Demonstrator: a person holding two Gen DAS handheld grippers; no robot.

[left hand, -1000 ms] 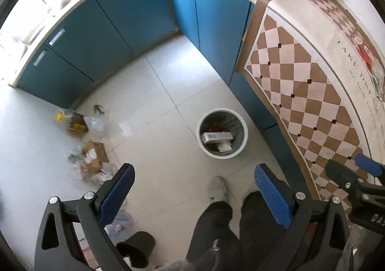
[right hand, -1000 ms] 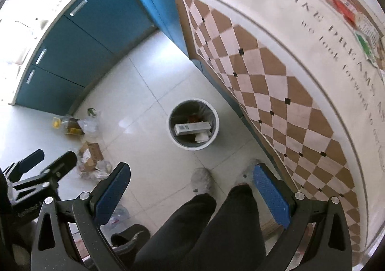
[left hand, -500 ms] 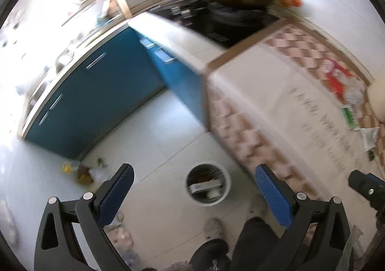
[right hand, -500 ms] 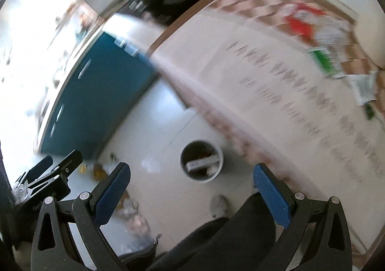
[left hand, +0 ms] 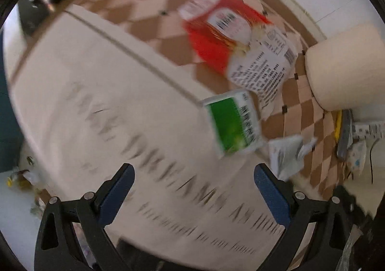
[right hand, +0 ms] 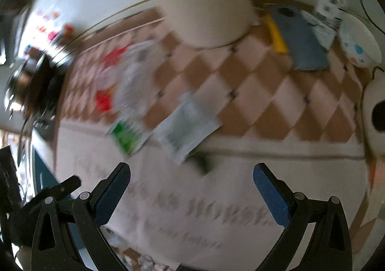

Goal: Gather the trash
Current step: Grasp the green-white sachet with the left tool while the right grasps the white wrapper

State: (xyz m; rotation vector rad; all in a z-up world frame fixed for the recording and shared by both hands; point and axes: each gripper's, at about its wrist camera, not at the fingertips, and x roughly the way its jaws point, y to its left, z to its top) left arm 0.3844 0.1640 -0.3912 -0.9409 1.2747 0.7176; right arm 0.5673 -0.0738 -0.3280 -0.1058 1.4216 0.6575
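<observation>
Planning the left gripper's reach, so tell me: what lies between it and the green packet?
Only bare tablecloth with printed lettering, as the left wrist view shows; the open left gripper has nothing else before the green packet.

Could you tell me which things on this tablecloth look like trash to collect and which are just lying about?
Likely trash:
red wrapper
printed white wrapper
green packet
crumpled grey wrapper

Probably just lying about:
cream cylinder
blue phone
dotted bowl
tablecloth
</observation>
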